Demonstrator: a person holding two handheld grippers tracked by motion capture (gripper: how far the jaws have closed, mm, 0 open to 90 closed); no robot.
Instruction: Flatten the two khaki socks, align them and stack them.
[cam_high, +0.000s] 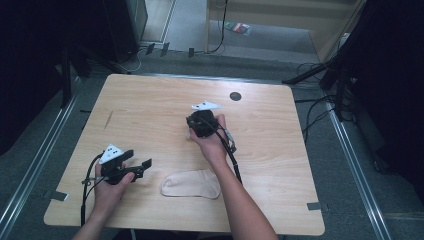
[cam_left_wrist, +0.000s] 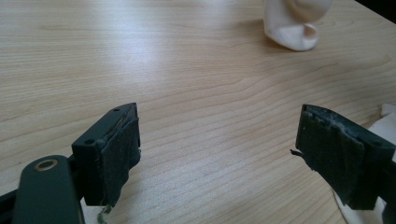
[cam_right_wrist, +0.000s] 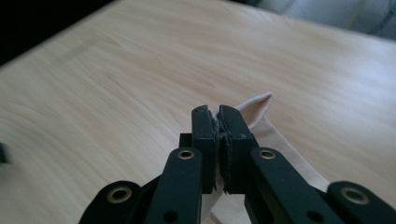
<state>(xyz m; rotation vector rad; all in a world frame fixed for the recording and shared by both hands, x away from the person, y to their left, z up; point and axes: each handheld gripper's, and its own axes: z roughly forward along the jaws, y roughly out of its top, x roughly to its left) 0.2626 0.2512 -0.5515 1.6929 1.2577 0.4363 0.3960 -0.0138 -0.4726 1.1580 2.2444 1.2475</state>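
A beige sock (cam_high: 191, 184) lies flat on the wooden table (cam_high: 150, 100) near its front edge; its edge (cam_left_wrist: 386, 122) shows beside my left gripper's right-hand jaw. My left gripper (cam_high: 139, 159) (cam_left_wrist: 217, 140) sits low at the front left, open, with bare wood between its pads. Over the table's middle, a hand holds my right gripper (cam_high: 202, 122) (cam_right_wrist: 218, 114), shut on a second beige sock (cam_right_wrist: 261, 116) with its ribbed cuff sticking out past the tips. In the left gripper view that sock (cam_left_wrist: 294, 23) hangs bunched, its lower end at the wood.
A small dark round hole (cam_high: 235, 96) sits in the tabletop near the far edge. Cables and dark stands (cam_high: 320, 75) lie on the floor around the table. Each gripper's cable (cam_high: 232, 155) trails back along the forearm.
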